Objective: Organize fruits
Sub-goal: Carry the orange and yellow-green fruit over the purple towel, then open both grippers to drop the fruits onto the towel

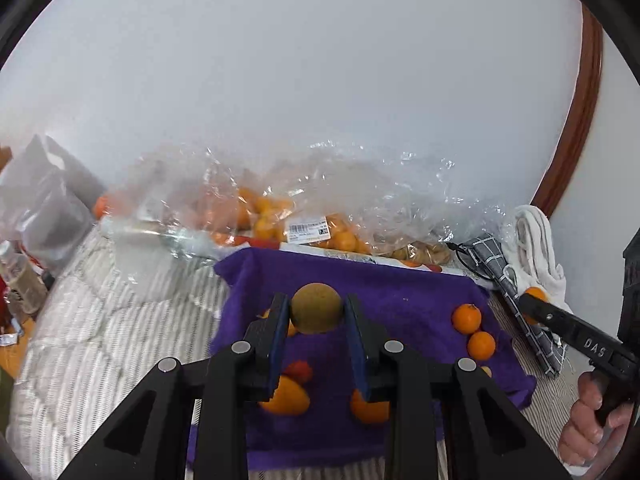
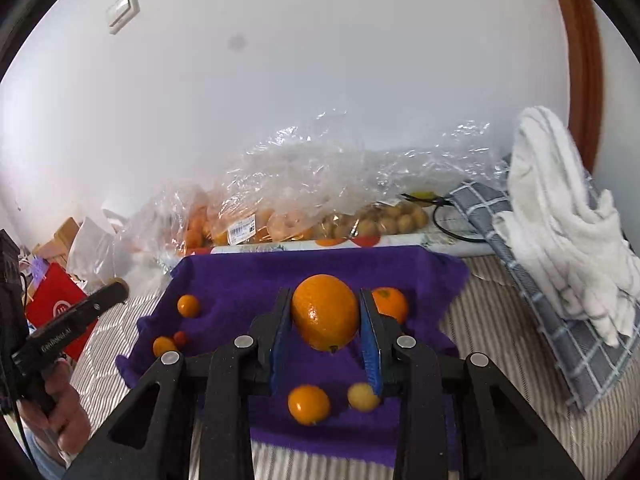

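Sorting is partly done: the left gripper point(image 1: 316, 310) jaws pinch a brownish round fruit point(image 1: 316, 307), the right gripper point(image 2: 325, 314) jaws pinch an orange point(image 2: 325, 312), both above the purple cloth point(image 2: 240, 280), where small oranges remain scattered from 9 to 6 o'clock.

Purple cloth point(image 2: 248, 280), orange fruit point(image 2: 325, 312), brownish-green fruit point(image 1: 316, 308), grey checked towel point(image 2: 560, 320).

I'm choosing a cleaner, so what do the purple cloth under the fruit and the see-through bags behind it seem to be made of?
The purple cloth looks like a plush, matte towel fabric, perhaps microfibre or terry: its surface is fuzzy and its edges rumpled. The bags look like thin clear plastic film, glossy and crinkled, with fruit showing through.
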